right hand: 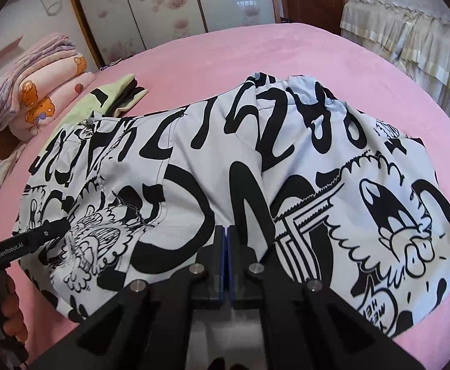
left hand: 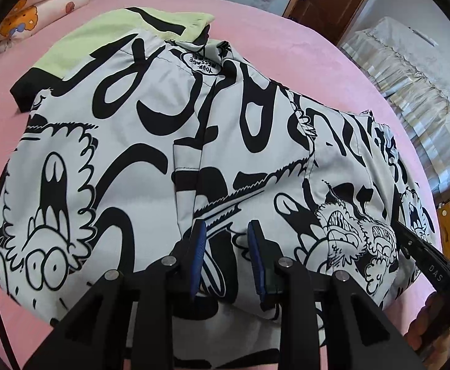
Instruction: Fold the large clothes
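Note:
A large white garment (left hand: pixel 132 123) with black cartoon print lies spread on the pink bed; in the right wrist view the garment (right hand: pixel 286 154) fills the middle. My left gripper (left hand: pixel 227 243) is shut on a thick fold of its near edge, with cloth bunched between the blue pads. From the right wrist camera the left gripper (right hand: pixel 61 225) shows at the garment's left edge. My right gripper (right hand: pixel 226 231) has its pads pressed together on the near hem, where creases run into the tips. The right gripper (left hand: pixel 407 237) appears at the garment's right side in the left wrist view.
The pink bed sheet (right hand: pixel 209 52) spreads around the garment. A folded green and black garment (right hand: pixel 114 95) lies at the far left, partly under the white one. Folded bear-print quilts (right hand: pixel 43 92) are stacked beyond it. A cream-covered bed (right hand: pixel 410 24) stands at the right.

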The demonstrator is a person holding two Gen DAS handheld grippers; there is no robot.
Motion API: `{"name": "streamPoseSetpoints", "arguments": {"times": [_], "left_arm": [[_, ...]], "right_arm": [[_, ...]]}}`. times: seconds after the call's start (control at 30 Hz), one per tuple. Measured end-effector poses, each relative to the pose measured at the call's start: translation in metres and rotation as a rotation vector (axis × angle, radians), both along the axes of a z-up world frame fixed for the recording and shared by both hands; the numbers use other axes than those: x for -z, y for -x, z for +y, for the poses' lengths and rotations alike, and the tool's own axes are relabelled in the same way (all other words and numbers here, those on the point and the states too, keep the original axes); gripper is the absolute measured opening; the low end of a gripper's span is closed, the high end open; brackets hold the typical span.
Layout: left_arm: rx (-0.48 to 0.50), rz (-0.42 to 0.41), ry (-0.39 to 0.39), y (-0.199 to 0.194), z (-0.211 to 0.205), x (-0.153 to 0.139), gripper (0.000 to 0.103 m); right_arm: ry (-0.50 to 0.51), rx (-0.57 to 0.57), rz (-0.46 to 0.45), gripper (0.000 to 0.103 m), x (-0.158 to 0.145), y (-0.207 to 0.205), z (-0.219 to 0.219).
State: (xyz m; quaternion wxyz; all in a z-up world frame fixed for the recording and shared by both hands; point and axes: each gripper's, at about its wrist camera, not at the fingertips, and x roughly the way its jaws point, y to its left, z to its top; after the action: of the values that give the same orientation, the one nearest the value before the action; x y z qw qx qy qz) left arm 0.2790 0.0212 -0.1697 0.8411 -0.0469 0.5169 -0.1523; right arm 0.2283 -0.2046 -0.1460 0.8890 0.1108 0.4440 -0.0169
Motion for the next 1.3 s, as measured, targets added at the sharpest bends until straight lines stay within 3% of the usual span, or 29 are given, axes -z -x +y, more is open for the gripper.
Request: {"name": "streamPoseSetpoints", "arguments": {"times": [0.13,0.17,0.23,0.5,1.0,1.2,1.3], "left_arm": [[-0.008,0.017,-0.025,0.010,0.002,-0.007,0.030],[-0.014,0.020,-0.034,0.014,0.005,-0.010,0.040],[-0.032,0.015,-0.043,0.024,0.011,-0.017,0.050],[-0.063,0.050,-0.035,0.074,0.048,-0.033,0.051],[-0.060,0.096,-0.020,0.143,0.093,-0.032,0.051],[-0.066,0.128,0.035,0.145,0.098,-0.023,0.051],[-0.066,0.135,0.111,0.140,0.102,-0.017,0.051]], "right_arm": [[-0.005,0.014,0.005,0.002,-0.008,0.010,0.003],[-0.011,0.016,0.006,0.002,-0.010,0.013,0.004],[-0.037,0.020,0.001,0.002,-0.015,0.022,0.006],[-0.066,0.009,-0.004,0.002,-0.027,0.066,0.024],[-0.002,-0.091,-0.031,0.002,-0.052,0.112,0.071],[-0.029,-0.104,-0.047,0.002,-0.053,0.113,0.083],[-0.042,-0.105,-0.065,0.002,-0.052,0.114,0.088]]}}
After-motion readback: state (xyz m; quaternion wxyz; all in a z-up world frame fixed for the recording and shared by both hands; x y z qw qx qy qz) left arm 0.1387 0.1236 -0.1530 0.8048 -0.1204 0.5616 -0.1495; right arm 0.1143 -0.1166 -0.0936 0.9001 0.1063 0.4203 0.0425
